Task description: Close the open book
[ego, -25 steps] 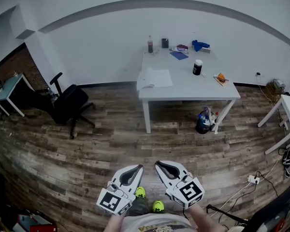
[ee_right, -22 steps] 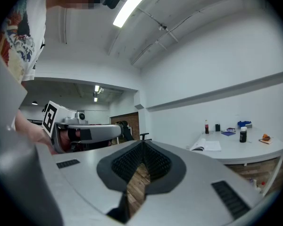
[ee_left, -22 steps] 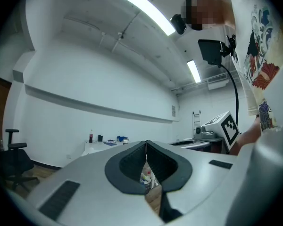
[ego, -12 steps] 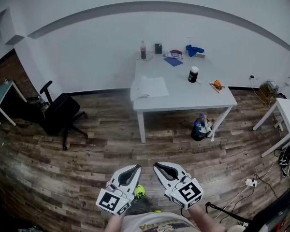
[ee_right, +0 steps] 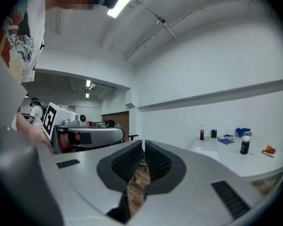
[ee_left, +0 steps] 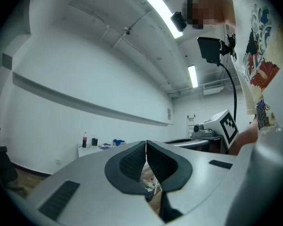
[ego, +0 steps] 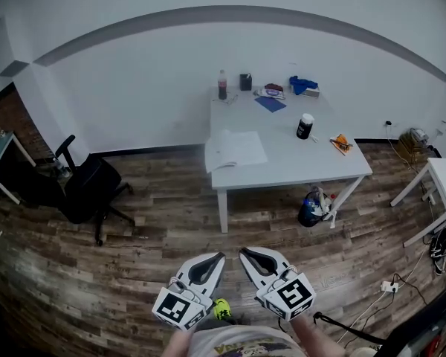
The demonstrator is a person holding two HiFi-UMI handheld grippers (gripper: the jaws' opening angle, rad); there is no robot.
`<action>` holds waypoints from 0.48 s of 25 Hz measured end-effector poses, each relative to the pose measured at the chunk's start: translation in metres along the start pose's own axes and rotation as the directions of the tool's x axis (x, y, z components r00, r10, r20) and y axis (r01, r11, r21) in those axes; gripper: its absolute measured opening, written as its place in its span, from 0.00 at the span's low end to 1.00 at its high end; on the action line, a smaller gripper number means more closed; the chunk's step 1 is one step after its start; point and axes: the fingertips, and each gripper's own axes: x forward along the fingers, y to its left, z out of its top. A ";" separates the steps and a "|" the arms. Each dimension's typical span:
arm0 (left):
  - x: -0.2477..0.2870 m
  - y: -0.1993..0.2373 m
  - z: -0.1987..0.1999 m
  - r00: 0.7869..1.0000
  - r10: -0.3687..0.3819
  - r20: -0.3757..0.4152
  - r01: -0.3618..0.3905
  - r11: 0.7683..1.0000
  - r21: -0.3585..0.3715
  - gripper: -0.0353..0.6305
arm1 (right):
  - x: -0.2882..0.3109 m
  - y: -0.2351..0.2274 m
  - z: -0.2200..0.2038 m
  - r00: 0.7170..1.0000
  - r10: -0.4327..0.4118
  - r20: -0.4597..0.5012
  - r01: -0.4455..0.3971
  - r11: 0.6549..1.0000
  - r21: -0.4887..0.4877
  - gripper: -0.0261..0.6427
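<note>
Left hand-held gripper [ego: 218,256] sits at bottom centre, jaws pressed together on nothing, and the right hand-held gripper [ego: 243,252] just beside it is closed and empty too. The open book [ego: 236,149] lies flat on the white worktop [ego: 297,162] at mid-frame (on its near left corner), well apart from both, wooden floor [ego: 171,222] between.

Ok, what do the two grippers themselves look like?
Both alike: the left gripper and right gripper have light grey bodies, black ribbed pads, and a white cube with black square markers at the back. No sleeves at the wrists.
</note>
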 end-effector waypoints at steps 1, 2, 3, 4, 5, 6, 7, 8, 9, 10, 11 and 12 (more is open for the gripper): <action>0.004 0.009 0.000 1.000 -0.005 -0.004 0.005 1.000 0.002 0.07 | 0.008 -0.003 0.000 1.000 -0.006 -0.001 0.006 1.000 0.002 0.08; 0.007 0.017 0.001 1.000 -0.008 -0.008 0.008 1.000 0.005 0.07 | 0.016 -0.005 0.000 1.000 -0.011 -0.002 0.011 1.000 0.002 0.08; 0.009 0.026 0.001 1.000 -0.008 -0.009 0.008 1.000 0.007 0.07 | 0.023 -0.007 0.001 1.000 -0.014 -0.002 0.014 1.000 0.000 0.08; 0.010 0.034 0.002 1.000 -0.007 -0.009 0.007 1.000 0.011 0.07 | 0.031 -0.007 0.002 1.000 -0.018 -0.001 0.018 1.000 -0.003 0.08; 0.011 0.041 0.003 1.000 -0.008 -0.008 0.008 1.000 0.015 0.07 | 0.037 -0.007 0.002 1.000 -0.022 0.002 0.022 1.000 -0.006 0.08; 0.012 0.048 0.003 1.000 -0.010 -0.007 0.010 1.000 0.021 0.07 | 0.044 -0.008 0.003 1.000 -0.028 0.007 0.028 1.000 -0.008 0.08; 0.014 0.055 0.003 1.000 -0.013 -0.007 0.014 1.000 0.027 0.07 | 0.050 -0.009 0.004 0.999 -0.033 0.013 0.033 0.999 -0.010 0.08; 0.017 0.061 0.002 1.000 -0.016 -0.008 0.016 0.999 0.032 0.07 | 0.056 -0.011 0.004 0.999 -0.036 0.017 0.037 0.999 -0.011 0.08; 0.019 0.066 0.002 1.000 -0.018 -0.010 0.018 0.999 0.032 0.07 | 0.062 -0.011 0.004 0.999 -0.037 0.018 0.037 0.999 -0.012 0.08; 0.021 0.071 0.001 1.000 -0.020 -0.010 0.020 0.999 0.028 0.07 | 0.066 -0.011 0.004 0.999 -0.035 0.017 0.035 0.999 -0.014 0.08; 0.023 0.075 0.001 1.000 -0.021 -0.010 0.021 1.000 0.022 0.07 | 0.071 -0.011 0.004 0.999 -0.032 0.014 0.032 0.999 -0.015 0.08; 0.024 0.078 0.001 1.000 -0.022 -0.010 0.022 1.000 0.013 0.07 | 0.074 -0.011 0.003 1.000 -0.030 0.008 0.030 0.999 -0.015 0.08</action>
